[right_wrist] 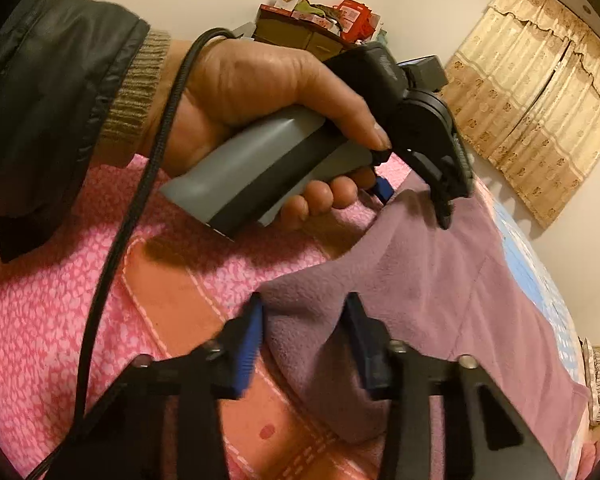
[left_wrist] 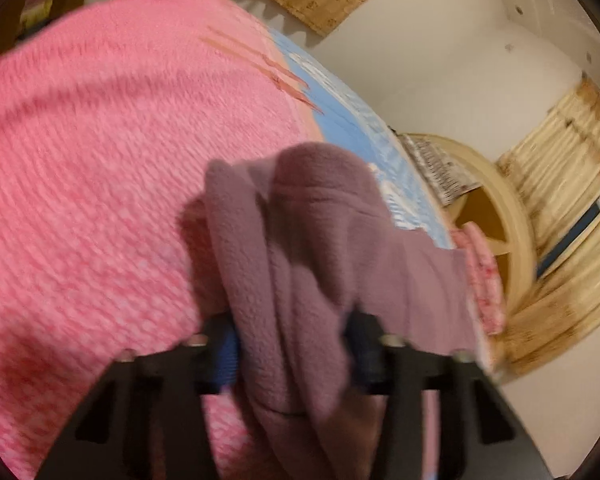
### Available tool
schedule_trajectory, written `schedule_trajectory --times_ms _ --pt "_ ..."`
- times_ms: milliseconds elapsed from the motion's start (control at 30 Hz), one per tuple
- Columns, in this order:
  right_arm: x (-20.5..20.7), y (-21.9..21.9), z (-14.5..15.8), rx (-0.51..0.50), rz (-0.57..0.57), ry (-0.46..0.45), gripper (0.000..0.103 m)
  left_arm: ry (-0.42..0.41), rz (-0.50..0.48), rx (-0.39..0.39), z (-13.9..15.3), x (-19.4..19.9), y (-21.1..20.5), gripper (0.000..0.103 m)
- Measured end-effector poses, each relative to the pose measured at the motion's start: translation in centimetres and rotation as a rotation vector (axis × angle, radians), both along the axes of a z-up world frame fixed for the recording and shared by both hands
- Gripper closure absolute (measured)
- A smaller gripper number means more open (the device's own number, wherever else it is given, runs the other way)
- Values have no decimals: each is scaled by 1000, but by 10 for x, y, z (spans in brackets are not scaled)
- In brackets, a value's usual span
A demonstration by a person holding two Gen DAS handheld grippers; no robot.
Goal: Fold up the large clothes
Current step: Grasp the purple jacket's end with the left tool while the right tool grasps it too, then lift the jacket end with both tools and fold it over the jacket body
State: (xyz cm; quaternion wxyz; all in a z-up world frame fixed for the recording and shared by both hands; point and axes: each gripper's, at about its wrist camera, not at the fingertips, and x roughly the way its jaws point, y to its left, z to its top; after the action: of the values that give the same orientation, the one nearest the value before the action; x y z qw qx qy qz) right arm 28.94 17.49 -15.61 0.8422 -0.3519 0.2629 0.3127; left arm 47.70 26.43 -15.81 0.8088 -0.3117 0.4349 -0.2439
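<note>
A mauve fleece garment (right_wrist: pixel 440 280) lies on a bed covered by a pink blanket (left_wrist: pixel 92 160). In the left wrist view, my left gripper (left_wrist: pixel 292 344) has a bunched fold of the fleece (left_wrist: pixel 320 240) between its blue-padded fingers (left_wrist: pixel 226 348), lifted off the blanket. In the right wrist view, my right gripper (right_wrist: pixel 306 340) has its fingers astride a corner of the fleece, with a wide gap between them. The left gripper's body (right_wrist: pixel 428 132), held in a hand, shows above the fleece's far edge.
A light blue patterned sheet (left_wrist: pixel 360 120) shows beyond the pink blanket (right_wrist: pixel 40 340). Beige curtains (right_wrist: pixel 540 92) hang on the wall. A cluttered wooden cabinet (right_wrist: pixel 312 28) stands at the far wall. A black cable (right_wrist: pixel 140 200) trails from the left hand.
</note>
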Motion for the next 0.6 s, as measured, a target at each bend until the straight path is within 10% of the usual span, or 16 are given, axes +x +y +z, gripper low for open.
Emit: schedule_trajectory --times_ms 167,600 --pt "8 -26 19 104 -12 46 91 -64 13 -31 16 -13 -1 83" --pt "15 -97 79 399 -58 79 94 -184 40 -96 87 -23 -37 86"
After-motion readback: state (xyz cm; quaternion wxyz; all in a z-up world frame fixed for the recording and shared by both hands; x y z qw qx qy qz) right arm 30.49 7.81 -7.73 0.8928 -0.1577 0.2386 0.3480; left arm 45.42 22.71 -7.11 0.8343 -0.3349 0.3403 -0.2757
